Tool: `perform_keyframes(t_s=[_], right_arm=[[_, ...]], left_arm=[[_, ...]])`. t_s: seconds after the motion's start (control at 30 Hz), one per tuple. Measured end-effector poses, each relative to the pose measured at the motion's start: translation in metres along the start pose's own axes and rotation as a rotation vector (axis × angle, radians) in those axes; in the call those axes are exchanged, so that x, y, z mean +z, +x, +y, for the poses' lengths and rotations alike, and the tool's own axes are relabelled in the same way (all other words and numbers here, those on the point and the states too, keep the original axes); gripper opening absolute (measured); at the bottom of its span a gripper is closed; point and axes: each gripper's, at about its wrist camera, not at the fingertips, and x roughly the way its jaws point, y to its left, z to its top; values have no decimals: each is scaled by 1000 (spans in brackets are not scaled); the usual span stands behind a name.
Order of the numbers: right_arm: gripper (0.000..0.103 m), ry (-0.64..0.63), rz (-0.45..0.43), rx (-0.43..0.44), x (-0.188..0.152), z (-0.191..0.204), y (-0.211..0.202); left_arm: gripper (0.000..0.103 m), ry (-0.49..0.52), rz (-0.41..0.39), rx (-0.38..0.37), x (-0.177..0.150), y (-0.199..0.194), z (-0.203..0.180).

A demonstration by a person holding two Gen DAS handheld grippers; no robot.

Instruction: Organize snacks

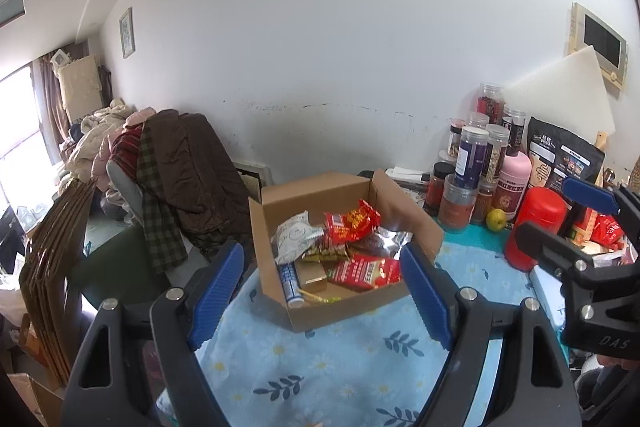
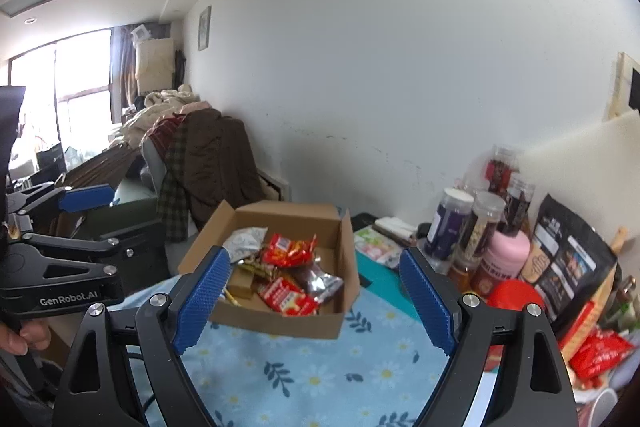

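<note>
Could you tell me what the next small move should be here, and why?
Probably swing the right gripper towards the loose red snack packets at the table's right edge. Both it and the left gripper are open and empty, and the open cardboard box already holds several packets.

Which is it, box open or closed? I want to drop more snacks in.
Open. The cardboard box has its flaps folded back, and the snack packets inside show from above in both wrist views.
</note>
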Motion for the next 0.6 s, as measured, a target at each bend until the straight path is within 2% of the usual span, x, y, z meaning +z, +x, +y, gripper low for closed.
perform_keyframes(t_s=[0.33, 0.6], right_arm=[[88, 2, 18, 23, -26, 8, -8], [88, 0, 46, 87, -37, 13, -4]], left_arm=[[81, -57, 56, 23, -33, -2, 4], [81, -83, 88, 63, -45, -3, 7]])
